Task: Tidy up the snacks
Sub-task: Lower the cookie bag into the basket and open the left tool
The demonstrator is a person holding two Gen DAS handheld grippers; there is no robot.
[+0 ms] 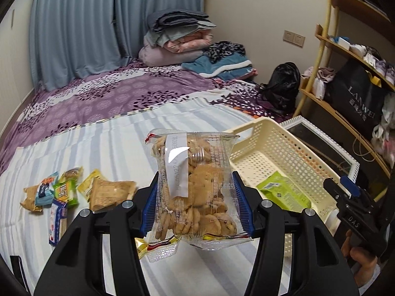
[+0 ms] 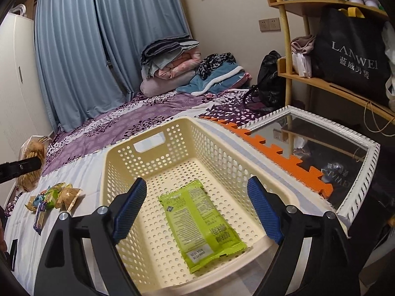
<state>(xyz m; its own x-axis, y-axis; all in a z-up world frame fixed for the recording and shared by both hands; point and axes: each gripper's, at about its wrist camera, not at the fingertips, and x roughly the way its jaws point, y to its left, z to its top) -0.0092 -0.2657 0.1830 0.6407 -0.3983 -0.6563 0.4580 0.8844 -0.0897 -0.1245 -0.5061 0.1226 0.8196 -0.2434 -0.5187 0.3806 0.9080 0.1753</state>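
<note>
A clear bag of small cookies [image 1: 195, 185] stands upright between the blue pads of my left gripper [image 1: 195, 207], which is shut on it above the striped sheet. That bag [image 2: 32, 162] also shows at the far left of the right wrist view. A cream perforated basket [image 2: 148, 128] sits on the bed, and a green snack packet [image 2: 200, 222] lies flat on its floor. My right gripper [image 2: 197, 187] hangs open over the basket, its pads well clear of the packet. A pile of several small snack packs [image 1: 74, 192] lies to the left on the sheet.
A white-framed mirror [image 2: 321, 153] and an orange foam mat [image 2: 271, 148] lie right of the basket. A wooden shelf [image 2: 321, 81] holds a black shopping bag. Folded blankets [image 1: 177, 37] and a black bag [image 1: 284, 83] sit at the far end of the bed.
</note>
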